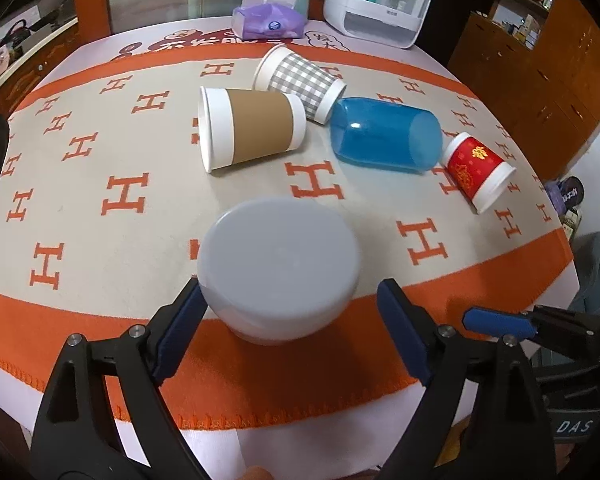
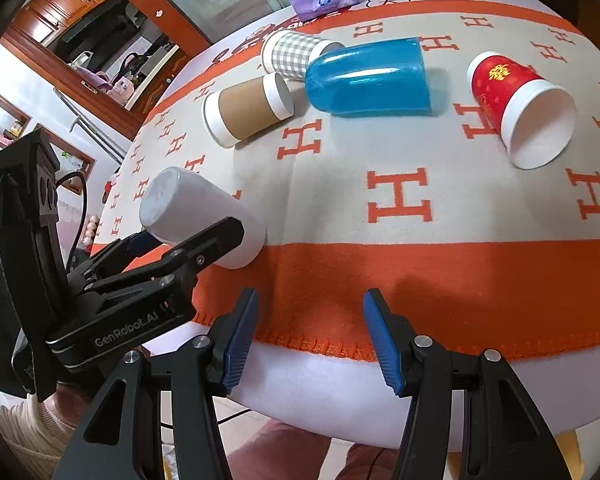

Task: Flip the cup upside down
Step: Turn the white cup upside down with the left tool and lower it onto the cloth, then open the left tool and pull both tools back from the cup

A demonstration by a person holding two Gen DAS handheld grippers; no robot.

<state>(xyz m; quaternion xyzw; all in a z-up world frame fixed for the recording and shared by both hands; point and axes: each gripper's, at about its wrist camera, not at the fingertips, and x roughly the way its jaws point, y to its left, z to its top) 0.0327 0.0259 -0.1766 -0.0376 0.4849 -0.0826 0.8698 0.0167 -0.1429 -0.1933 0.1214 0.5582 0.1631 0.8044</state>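
White cup (image 1: 278, 276) (base up) between spread left gripper (image 1: 288, 332) near cloth edge (image 1: 260, 416).

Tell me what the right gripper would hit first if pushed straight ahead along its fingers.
Probably nothing at once: the right gripper, open and empty, points over the orange-bordered H-patterned tablecloth. Further on, likely the blue translucent plastic cup lying on its side, though depth is uncertain.

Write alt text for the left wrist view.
A pale grey plastic cup stands upside down on the orange-and-beige H-patterned tablecloth, between the open jaws of the left gripper. Behind it, four cups lie on their sides: brown-sleeved, grey-checked, translucent blue and red paper.
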